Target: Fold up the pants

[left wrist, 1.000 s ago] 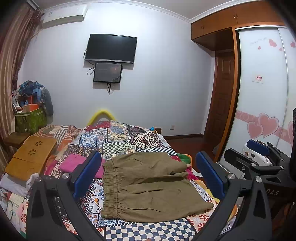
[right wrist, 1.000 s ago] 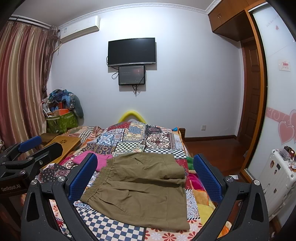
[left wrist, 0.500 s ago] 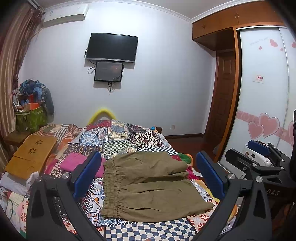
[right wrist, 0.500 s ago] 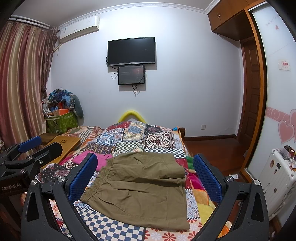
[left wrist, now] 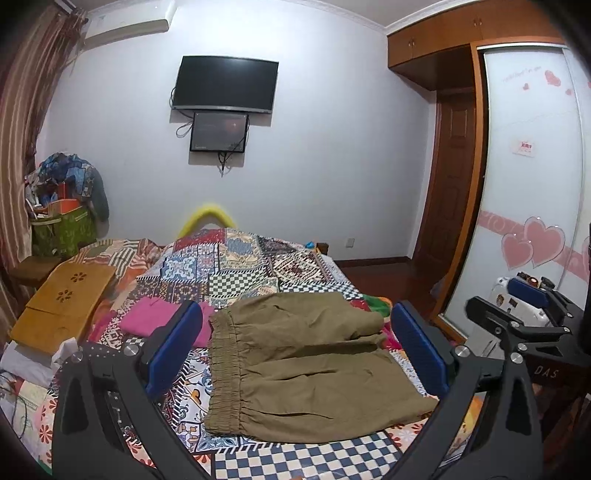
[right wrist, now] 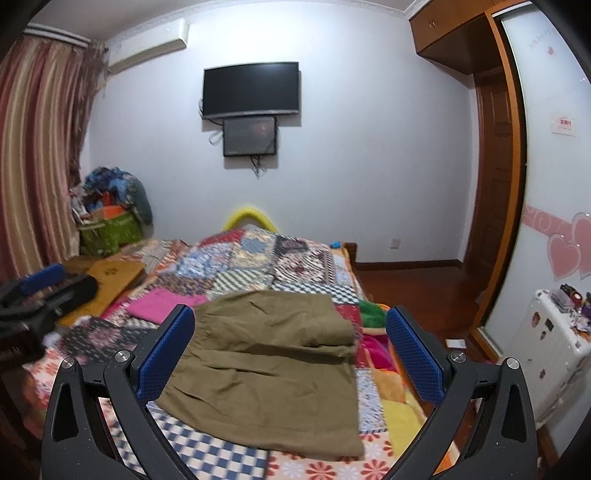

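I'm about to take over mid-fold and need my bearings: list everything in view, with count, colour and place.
pants: one, olive, folded flat on the bed, elastic waistband toward the left
patchwork bedspread: one, multicoloured, covering the bed
pink cloth: one, magenta, on the bedspread left of the pants
wooden lap tray: one, tan, left edge of the bed
green bag: one, stuffed with clothes, far left corner
television: one, black, on the far wall
small screen: one, dark, under the television
air conditioner: one, white, high on the wall
curtain: one, striped red, left
wardrobe door: one, white with pink hearts, right
left claw: open, above the pants
right claw: open, above the pants
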Demonstrator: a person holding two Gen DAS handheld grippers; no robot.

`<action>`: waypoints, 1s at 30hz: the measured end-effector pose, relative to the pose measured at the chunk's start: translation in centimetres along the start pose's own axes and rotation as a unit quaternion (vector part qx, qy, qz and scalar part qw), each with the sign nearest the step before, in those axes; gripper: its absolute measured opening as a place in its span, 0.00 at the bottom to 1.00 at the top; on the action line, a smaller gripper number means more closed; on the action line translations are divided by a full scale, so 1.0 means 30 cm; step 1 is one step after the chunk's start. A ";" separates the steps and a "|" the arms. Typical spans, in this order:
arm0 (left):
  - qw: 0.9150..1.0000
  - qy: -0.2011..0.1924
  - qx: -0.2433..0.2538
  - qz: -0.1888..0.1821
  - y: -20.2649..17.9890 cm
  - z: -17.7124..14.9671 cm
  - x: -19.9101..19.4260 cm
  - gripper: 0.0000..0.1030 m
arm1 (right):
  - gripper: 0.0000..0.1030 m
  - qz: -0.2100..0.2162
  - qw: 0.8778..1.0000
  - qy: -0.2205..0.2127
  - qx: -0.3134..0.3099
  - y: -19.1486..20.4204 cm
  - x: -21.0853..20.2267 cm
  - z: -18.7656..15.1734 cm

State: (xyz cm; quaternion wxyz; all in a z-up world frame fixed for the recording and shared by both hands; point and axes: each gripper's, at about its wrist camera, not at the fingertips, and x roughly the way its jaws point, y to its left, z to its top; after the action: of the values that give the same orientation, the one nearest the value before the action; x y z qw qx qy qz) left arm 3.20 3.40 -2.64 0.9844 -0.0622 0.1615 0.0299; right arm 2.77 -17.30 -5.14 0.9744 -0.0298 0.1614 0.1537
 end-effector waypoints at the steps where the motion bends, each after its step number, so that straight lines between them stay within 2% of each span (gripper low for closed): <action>1: 1.000 0.002 0.000 0.004 0.008 0.000 0.016 1.00 | 1.00 -0.011 1.000 0.006 -0.002 -0.016 0.013 -0.009; 6: 0.999 0.034 -0.004 0.031 0.068 -0.017 0.146 1.00 | 1.00 -0.040 0.998 0.043 -0.004 -0.094 0.096 -0.048; 10: 0.997 0.073 -0.001 0.040 0.122 -0.048 0.271 1.00 | 1.00 -0.035 0.996 0.086 0.011 -0.160 0.190 -0.081; 16: 0.989 0.134 0.021 0.066 0.206 -0.125 0.478 1.00 | 1.00 -0.032 0.990 0.136 0.013 -0.233 0.320 -0.134; 20: 0.982 0.174 0.025 0.075 0.265 -0.188 0.615 0.84 | 1.00 -0.014 0.984 0.174 0.028 -0.273 0.427 -0.174; 24: 0.975 0.211 0.018 0.066 0.317 -0.235 0.728 0.80 | 0.85 -0.004 0.977 0.211 0.031 -0.301 0.529 -0.223; 30: 0.964 0.261 0.019 0.056 0.374 -0.305 0.853 0.69 | 0.59 0.036 0.957 0.285 0.051 -0.313 0.663 -0.323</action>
State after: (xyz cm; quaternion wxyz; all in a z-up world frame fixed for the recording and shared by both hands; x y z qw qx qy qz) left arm 23.64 14.29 -20.76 0.9059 -0.0404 0.4166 0.0648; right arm 20.63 -21.50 -20.67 0.8821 -0.0170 0.4409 0.1650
